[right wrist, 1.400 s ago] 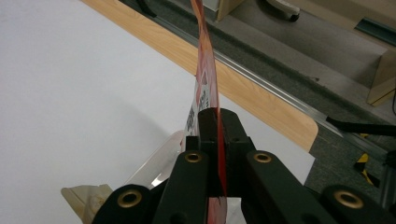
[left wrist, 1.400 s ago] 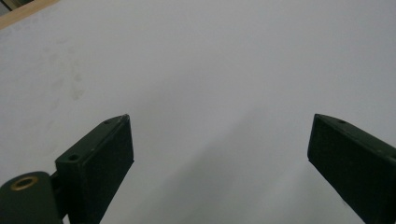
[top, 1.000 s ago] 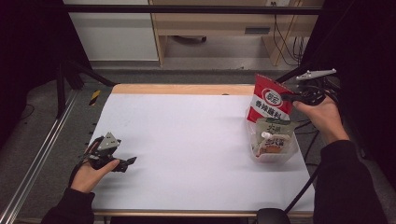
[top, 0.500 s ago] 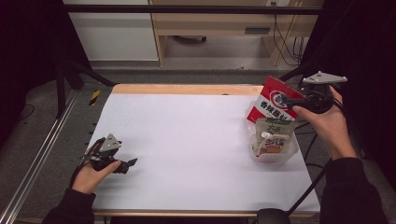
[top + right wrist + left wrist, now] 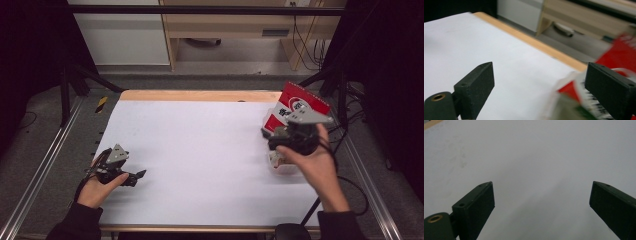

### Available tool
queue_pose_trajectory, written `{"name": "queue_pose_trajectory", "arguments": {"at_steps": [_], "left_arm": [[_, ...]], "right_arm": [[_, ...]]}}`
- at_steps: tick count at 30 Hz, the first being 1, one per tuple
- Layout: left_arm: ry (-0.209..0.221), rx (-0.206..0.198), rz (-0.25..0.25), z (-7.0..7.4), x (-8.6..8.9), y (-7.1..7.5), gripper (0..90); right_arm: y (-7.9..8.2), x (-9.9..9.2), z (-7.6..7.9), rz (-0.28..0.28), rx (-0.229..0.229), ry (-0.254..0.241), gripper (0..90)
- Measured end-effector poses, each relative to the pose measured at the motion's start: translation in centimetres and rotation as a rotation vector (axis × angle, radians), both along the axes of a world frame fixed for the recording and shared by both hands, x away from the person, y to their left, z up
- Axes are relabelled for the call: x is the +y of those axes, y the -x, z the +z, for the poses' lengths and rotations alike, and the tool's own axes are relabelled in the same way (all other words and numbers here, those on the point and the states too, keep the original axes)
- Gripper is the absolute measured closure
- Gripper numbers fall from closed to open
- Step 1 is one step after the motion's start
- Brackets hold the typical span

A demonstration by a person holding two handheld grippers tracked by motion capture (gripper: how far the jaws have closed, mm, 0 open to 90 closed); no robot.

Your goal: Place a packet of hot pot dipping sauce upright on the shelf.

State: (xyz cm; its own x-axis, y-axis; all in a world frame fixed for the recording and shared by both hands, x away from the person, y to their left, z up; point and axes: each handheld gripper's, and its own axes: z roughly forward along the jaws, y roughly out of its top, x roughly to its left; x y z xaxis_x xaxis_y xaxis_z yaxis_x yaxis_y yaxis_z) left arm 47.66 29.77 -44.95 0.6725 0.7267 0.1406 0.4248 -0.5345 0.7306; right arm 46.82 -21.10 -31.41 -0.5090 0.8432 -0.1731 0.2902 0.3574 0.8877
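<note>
Two grippers over white table (image 5: 200, 150). Red-and-white plastic food pouch (image 5: 300, 102) standing upright at right edge, partly behind right gripper (image 5: 265, 134), beside its jaw and not between the pair. Right gripper (image 5: 539, 82) jaws just been opening, now wide apart, nothing between them. Left gripper (image 5: 140, 175) resting near left front edge, jaws (image 5: 541, 200) spread over bare tabletop. Best to draw clear sideways without brushing pouch, likely top-heavy and easy to tip; keep jaws wide until well away.

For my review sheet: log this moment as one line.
right gripper: jaws just opened, empty, beside red-topped bag | left gripper: open, empty, on white table
</note>
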Motion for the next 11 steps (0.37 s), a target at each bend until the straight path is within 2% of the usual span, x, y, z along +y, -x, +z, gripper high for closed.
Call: {"name": "queue_pose_trajectory", "arguments": {"at_steps": [2,3,5,6,7,8,9,10,11], "left_arm": [[-0.003,0.0,-0.002,0.0,0.0,0.1,5.7],[-0.006,-0.003,-0.001,0.0,0.0,0.2,5.6],[-0.009,-0.002,0.002,0.0,0.0,0.2,5.5],[-0.009,-0.002,0.002,0.0,0.0,0.2,5.5],[-0.006,-0.004,0.006,0.1,0.2,0.2,5.5],[-0.006,-0.004,0.006,0.1,0.2,0.2,5.4],[0.008,-0.008,0.016,0.1,0.3,0.1,5.4],[0.008,-0.008,0.016,0.1,0.3,0.1,5.3],[0.013,-0.009,0.021,0.1,0.4,0.1,5.3]], "right_arm": [[0.8,1.7,-1.7,0.031,0.029,-0.015,8.4],[1.1,3.3,-3.8,0.06,0.072,0.006,7.6],[1.2,4.4,-5.6,0.087,0.1,0.01,7.9],[1.2,4.4,-5.6,0.087,0.1,0.01,7.9],[1.2,5.5,-7.6,0.102,0.133,-0.039,7.2],[1.2,5.5,-7.6,0.102,0.133,-0.039,7.2],[1.2,6.3,-9.0,0.125,0.153,-0.071,5.9],[1.2,6.3,-9.0,0.125,0.153,-0.071,5.9],[1.3,7.2,-10.3,0.136,0.145,-0.081,6.5]]}}
